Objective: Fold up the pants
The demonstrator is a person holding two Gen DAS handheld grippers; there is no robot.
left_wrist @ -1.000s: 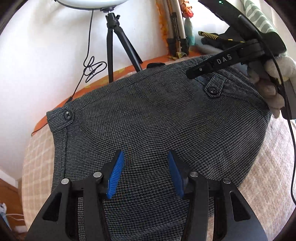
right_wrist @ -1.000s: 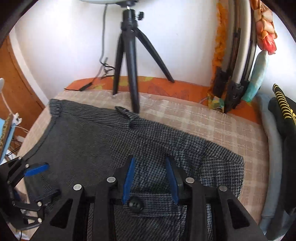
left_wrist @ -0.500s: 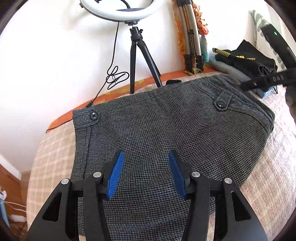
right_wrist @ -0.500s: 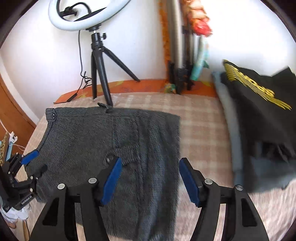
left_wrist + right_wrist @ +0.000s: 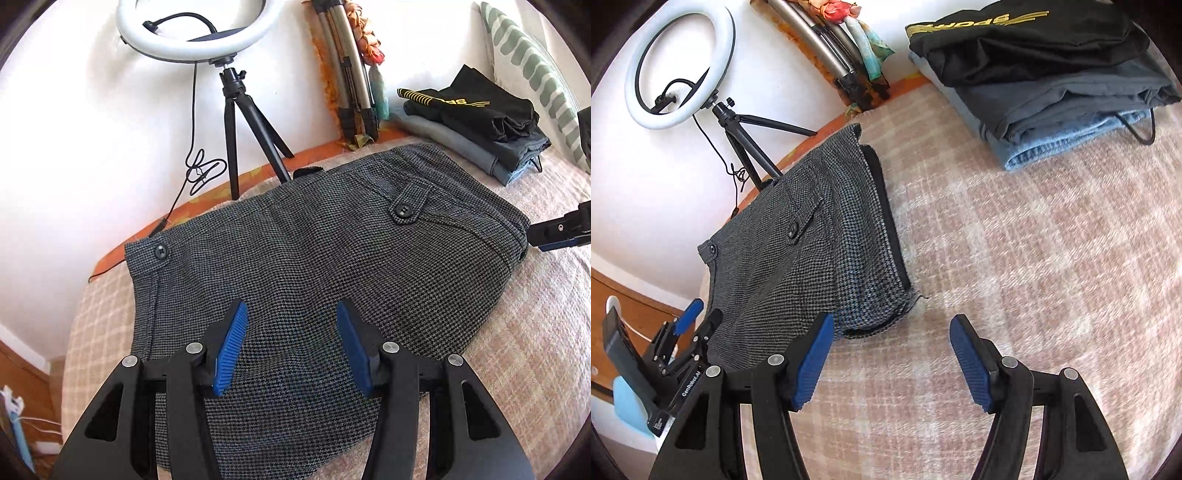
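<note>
Grey houndstooth pants (image 5: 314, 266) lie folded in a compact rectangle on the beige checked bedspread (image 5: 535, 332); they also show in the right wrist view (image 5: 805, 258). My left gripper (image 5: 290, 339) is open and empty, just above the near part of the pants. My right gripper (image 5: 892, 354) is wide open and empty over bare bedspread, right of the pants' near corner. The right gripper's tip shows at the left wrist view's right edge (image 5: 557, 232). The left gripper shows at the lower left of the right wrist view (image 5: 687, 332).
A ring light on a black tripod (image 5: 236, 122) stands behind the pants by the white wall. A stack of folded clothes (image 5: 1052, 74) with a black garment on top lies at the far right. A folded tripod (image 5: 351, 85) leans against the wall.
My right gripper has lifted off the pants, opened wide and swung right over bare bedspread. My left gripper has pulled back and up a little, staying open.
</note>
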